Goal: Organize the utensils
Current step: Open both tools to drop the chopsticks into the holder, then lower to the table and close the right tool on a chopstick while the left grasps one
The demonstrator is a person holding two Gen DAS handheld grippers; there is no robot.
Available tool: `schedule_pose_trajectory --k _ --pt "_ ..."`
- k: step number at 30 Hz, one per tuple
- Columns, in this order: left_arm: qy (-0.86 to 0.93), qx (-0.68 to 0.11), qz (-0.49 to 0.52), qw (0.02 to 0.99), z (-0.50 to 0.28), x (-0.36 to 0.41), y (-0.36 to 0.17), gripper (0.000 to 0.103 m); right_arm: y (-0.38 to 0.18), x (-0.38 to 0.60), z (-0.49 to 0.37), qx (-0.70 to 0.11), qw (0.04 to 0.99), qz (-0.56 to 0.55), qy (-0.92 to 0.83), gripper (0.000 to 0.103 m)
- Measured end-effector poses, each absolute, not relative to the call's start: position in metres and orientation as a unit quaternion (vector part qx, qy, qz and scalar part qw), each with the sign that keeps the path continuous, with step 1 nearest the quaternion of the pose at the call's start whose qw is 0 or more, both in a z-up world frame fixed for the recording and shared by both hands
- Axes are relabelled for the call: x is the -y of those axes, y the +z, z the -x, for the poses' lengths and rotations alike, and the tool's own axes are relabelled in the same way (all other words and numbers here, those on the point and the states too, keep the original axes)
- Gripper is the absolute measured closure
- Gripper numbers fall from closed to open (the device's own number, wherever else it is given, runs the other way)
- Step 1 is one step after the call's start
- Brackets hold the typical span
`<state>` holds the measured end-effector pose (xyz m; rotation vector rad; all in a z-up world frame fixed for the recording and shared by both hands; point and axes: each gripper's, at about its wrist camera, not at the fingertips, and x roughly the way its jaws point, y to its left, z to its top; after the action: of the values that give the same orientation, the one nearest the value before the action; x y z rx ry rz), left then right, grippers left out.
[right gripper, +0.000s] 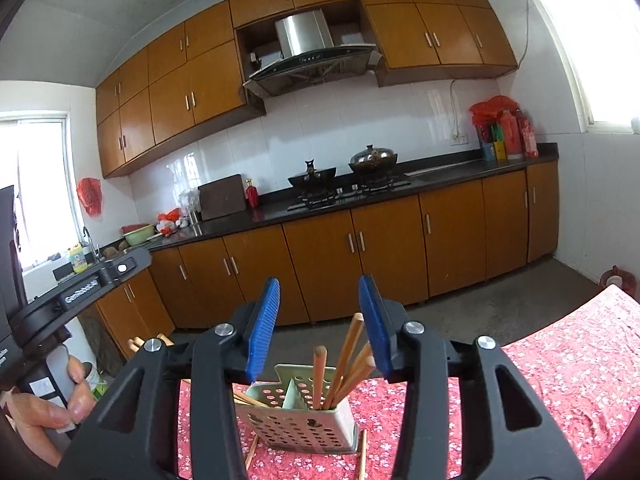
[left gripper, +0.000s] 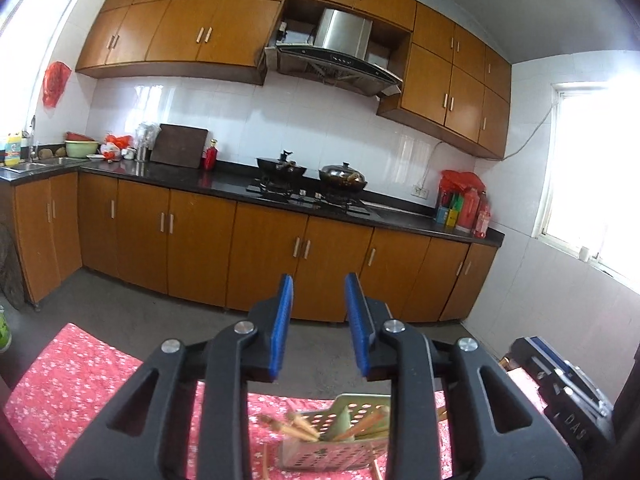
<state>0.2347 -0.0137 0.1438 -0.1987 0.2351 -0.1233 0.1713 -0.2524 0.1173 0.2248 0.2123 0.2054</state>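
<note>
A perforated metal utensil holder (right gripper: 304, 424) stands on the red floral tablecloth (right gripper: 560, 360), with several wooden chopsticks (right gripper: 319, 376) upright in it. More chopsticks (right gripper: 250, 452) lie on the cloth beside its base. My right gripper (right gripper: 320, 284) hovers just above and in front of the holder. It is open: the blue pads stand apart and no stick is pressed between them. My left gripper (left gripper: 319, 284) is open and empty, above the holder (left gripper: 340, 452), where chopsticks (left gripper: 300, 428) lean out to the left. A hand (right gripper: 48, 408) holds the left tool at the right wrist view's left edge.
Past the table edge lies a strip of grey floor (left gripper: 140, 308), then wooden cabinets (left gripper: 200, 248) under a dark counter (left gripper: 224, 184). Two woks (left gripper: 342, 178) sit on the stove. The other gripper's body (left gripper: 560, 380) shows at the lower right.
</note>
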Motion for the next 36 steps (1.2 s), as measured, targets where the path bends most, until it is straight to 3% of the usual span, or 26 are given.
schedule_pose_trajectory --k 7,17,22,29,34,36 --pt "-0.030 -0.131 0.090 0.987 -0.185 -0.025 0.130 0.062 0.112 0.276 -0.140 -0.118 0.986 -0.101 0.066 0.052" --pt "-0.004 -0.268 0.019 0.963 -0.152 -0.056 0.011 0.060 -0.008 0.284 -0.127 -0.292 0.949 -0.106 0.055 0.053" --pt "-0.038 -0.338 0.023 0.940 -0.151 -0.044 -0.042 0.060 -0.059 0.253 -0.126 -0.373 0.918 -0.099 0.096 0.068" --pt "-0.069 -0.382 0.029 0.921 -0.147 -0.023 -0.078 0.060 -0.090 0.224 -0.129 -0.416 0.901 -0.060 0.104 0.073" --pt "-0.080 -0.394 0.029 0.915 -0.148 -0.010 -0.088 0.060 -0.099 0.228 -0.134 -0.424 0.900 -0.045 0.091 0.094" --pt "-0.084 -0.398 0.028 0.913 -0.149 -0.005 -0.091 0.060 -0.100 0.232 -0.137 -0.425 0.900 -0.049 0.085 0.096"
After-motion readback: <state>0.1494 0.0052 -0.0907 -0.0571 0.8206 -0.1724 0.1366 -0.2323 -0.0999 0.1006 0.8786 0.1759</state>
